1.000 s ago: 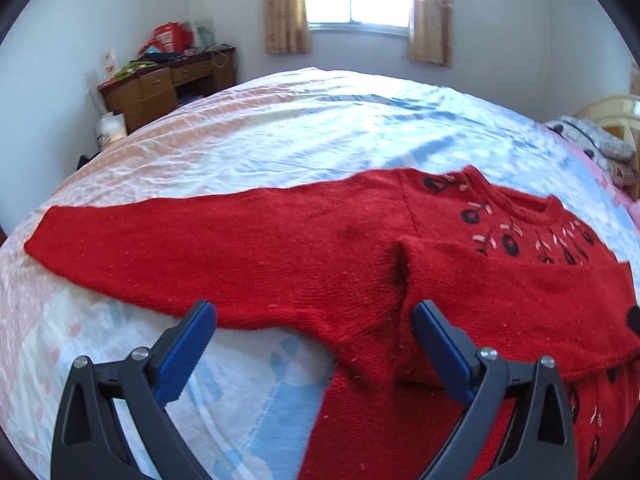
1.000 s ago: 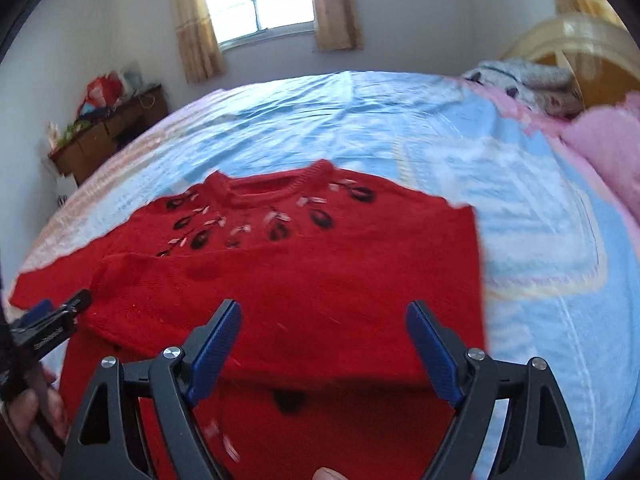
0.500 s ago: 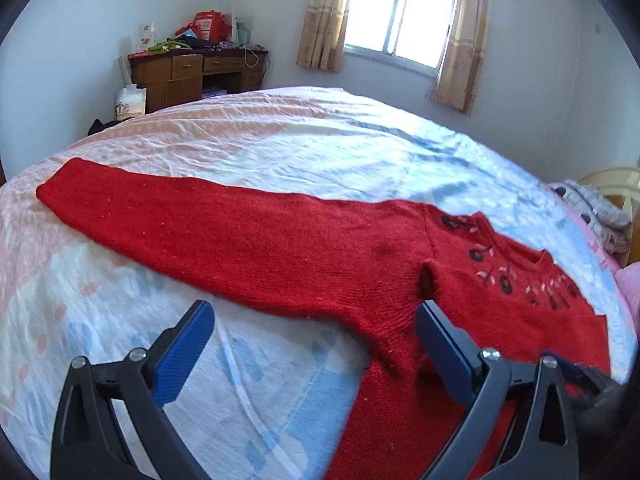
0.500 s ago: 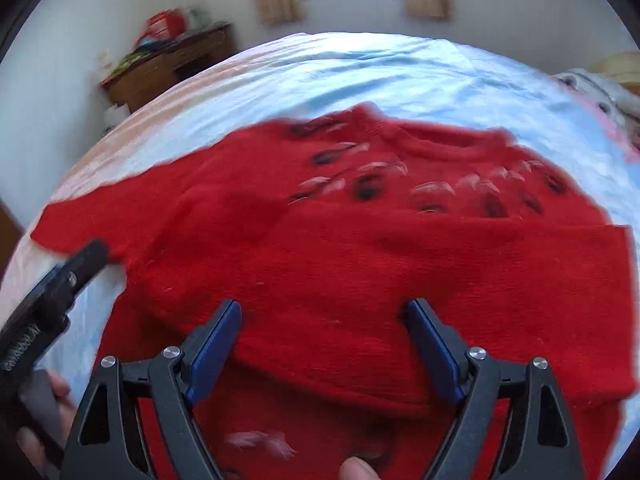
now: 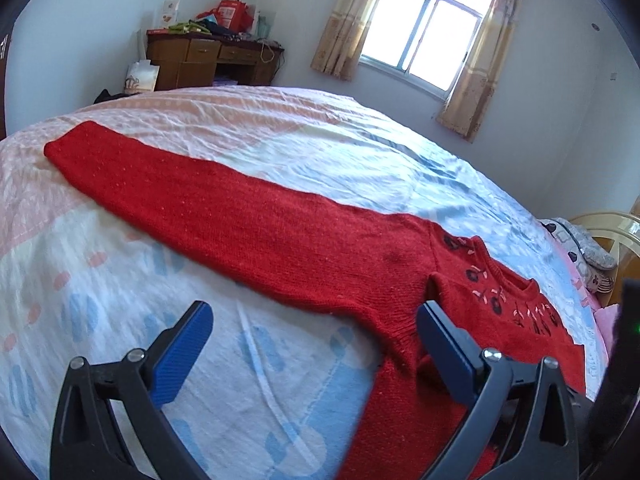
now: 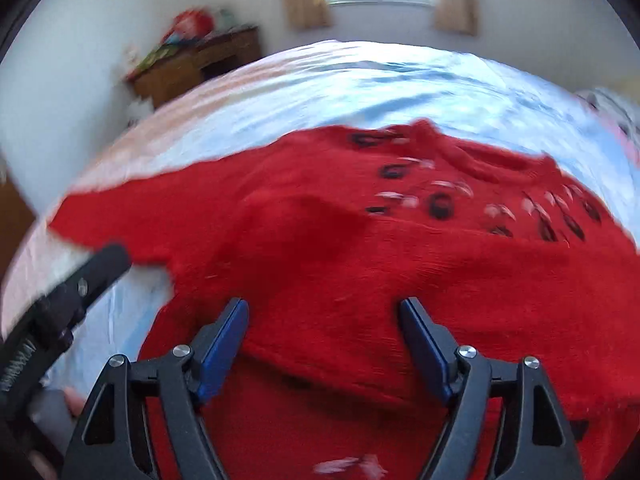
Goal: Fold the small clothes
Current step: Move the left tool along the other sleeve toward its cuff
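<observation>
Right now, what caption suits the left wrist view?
Open left gripper above a bed, facing a red sweater with one sleeve outstretched.

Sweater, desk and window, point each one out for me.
sweater (image 5: 248, 220): left wrist view, middle of the outstretched sleeve.
desk (image 5: 200, 58): left wrist view, drawer front.
window (image 5: 430, 36): left wrist view, glass pane.

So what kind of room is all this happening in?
Most likely a home bedroom: a red sweater lies spread on a wide bed, with a cluttered wooden desk and a curtained window behind.
</observation>
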{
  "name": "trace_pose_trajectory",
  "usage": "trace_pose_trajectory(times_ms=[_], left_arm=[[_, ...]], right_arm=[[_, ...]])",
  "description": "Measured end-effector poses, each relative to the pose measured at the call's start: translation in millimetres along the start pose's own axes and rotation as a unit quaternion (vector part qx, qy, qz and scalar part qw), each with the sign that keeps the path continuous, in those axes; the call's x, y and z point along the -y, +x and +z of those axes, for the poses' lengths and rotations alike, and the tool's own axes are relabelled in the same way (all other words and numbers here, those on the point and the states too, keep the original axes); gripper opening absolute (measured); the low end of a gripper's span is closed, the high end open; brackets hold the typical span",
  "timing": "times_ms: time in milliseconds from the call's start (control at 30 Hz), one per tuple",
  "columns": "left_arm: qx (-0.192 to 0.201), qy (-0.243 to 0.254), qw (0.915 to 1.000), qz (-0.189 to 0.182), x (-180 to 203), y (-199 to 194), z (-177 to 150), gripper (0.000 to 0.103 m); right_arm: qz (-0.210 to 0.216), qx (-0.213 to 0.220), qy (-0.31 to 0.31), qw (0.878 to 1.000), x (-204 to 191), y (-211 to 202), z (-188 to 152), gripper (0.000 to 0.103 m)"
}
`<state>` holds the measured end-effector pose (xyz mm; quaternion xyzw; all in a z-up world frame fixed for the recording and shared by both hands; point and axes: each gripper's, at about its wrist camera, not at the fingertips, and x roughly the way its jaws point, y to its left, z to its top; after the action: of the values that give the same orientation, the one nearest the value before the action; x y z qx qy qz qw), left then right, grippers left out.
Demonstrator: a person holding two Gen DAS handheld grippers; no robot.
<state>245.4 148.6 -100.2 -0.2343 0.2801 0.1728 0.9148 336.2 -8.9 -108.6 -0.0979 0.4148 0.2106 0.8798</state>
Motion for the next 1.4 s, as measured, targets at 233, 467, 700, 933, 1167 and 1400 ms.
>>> trace_pose_trajectory(times_ms=[233, 467, 700, 933, 1167, 1400], left_arm=[[0.007, -0.005, 0.9999, -0.009, -4, -3, 0, 0.103], [-0.005, -0.026, 0.9992, -0.028, -13, 0, 1, 0.103], [0.003, -0.037, 0.9992, -0.013, -15, -5, 1, 0.103], [-0.046, 0.012, 0.9981, 0.040, -26, -3, 8, 0.103], [-0.035, 0.030, 0.9956, 0.081, -56, -9, 27, 0.103], [-0.033, 0.049, 0.9917, 0.114, -80, -5, 40, 0.103]], right_arm=[[0.056, 0.010, -0.017, 0.998, -17, -1, -4, 0.078], [0.028, 0.056, 0.062, 0.996, 7, -18, -11, 0.078], [0.028, 0.026, 0.013, 0.999, -15, -9, -12, 0.082], [0.056, 0.078, 0.040, 0.995, -8, -31, -9, 0.083], [0.108, 0.016, 0.043, 0.993, -24, 5, 13, 0.083], [0.109, 0.025, 0.017, 0.994, -35, 5, 3, 0.086]])
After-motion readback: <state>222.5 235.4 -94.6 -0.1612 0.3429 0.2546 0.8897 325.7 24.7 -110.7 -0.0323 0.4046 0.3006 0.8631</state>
